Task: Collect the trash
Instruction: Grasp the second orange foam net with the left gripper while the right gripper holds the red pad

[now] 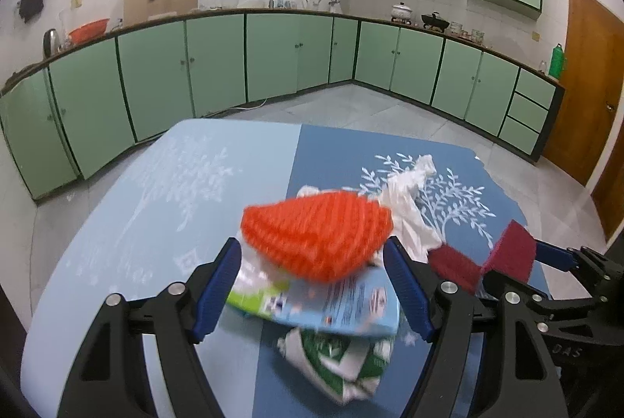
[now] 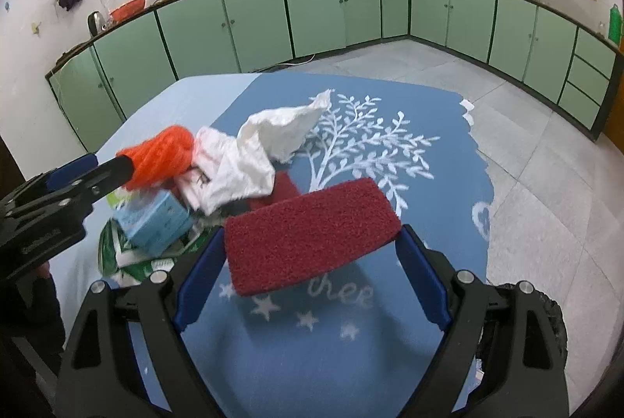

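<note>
My left gripper (image 1: 312,258) is shut on an orange knitted pad (image 1: 316,236) and holds it above a trash pile; it also shows in the right wrist view (image 2: 160,158). Under it lie a light blue carton (image 1: 339,308), a green-and-white wrapper (image 1: 343,359) and crumpled white paper (image 1: 405,199). My right gripper (image 2: 308,246) is shut on a dark red scouring pad (image 2: 308,234), held just right of the pile; the pad shows in the left wrist view (image 1: 511,250). A second dark red pad (image 2: 282,187) lies partly under the white paper (image 2: 269,141).
The table wears a blue cloth with a white tree print (image 2: 366,144); its right edge (image 2: 483,160) drops to a tiled floor. Green kitchen cabinets (image 1: 214,63) line the far walls. A wooden door (image 1: 589,82) stands at the right.
</note>
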Available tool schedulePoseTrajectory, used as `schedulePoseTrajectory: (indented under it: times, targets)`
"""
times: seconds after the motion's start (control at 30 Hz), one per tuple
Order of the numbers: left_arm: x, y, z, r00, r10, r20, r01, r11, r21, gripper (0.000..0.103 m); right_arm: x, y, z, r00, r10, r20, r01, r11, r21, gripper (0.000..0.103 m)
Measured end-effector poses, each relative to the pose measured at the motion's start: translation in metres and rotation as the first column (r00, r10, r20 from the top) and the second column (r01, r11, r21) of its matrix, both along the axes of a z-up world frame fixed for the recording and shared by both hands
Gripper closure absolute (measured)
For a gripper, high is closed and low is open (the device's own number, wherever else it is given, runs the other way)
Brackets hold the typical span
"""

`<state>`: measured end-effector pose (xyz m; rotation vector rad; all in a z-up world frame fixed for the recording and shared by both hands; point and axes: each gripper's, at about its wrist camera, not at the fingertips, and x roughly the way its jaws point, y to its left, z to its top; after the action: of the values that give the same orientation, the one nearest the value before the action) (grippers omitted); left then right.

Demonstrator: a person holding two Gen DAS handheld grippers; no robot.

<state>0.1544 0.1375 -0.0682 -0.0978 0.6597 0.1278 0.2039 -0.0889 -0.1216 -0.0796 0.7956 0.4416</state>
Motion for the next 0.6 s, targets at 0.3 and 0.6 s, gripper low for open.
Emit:
schedulePoseTrajectory:
  times: [0.3, 0.6]
  targets:
    - [0.027, -0.003, -0.015, 0.998, -0.034, -0.045, 0.034, 0.999, 0.002, 0.029, 0.010, 0.007, -0.001, 1.000, 0.006, -0.004, -0.006, 1.000, 0.006, 0.019]
    - [0.025, -0.004, -0.020, 0.998, -0.036, -0.046, 0.035, 0.999, -0.014, 0.050, 0.009, 0.008, -0.003, 1.000, 0.011, -0.014, -0.011, 1.000, 0.010, 0.019]
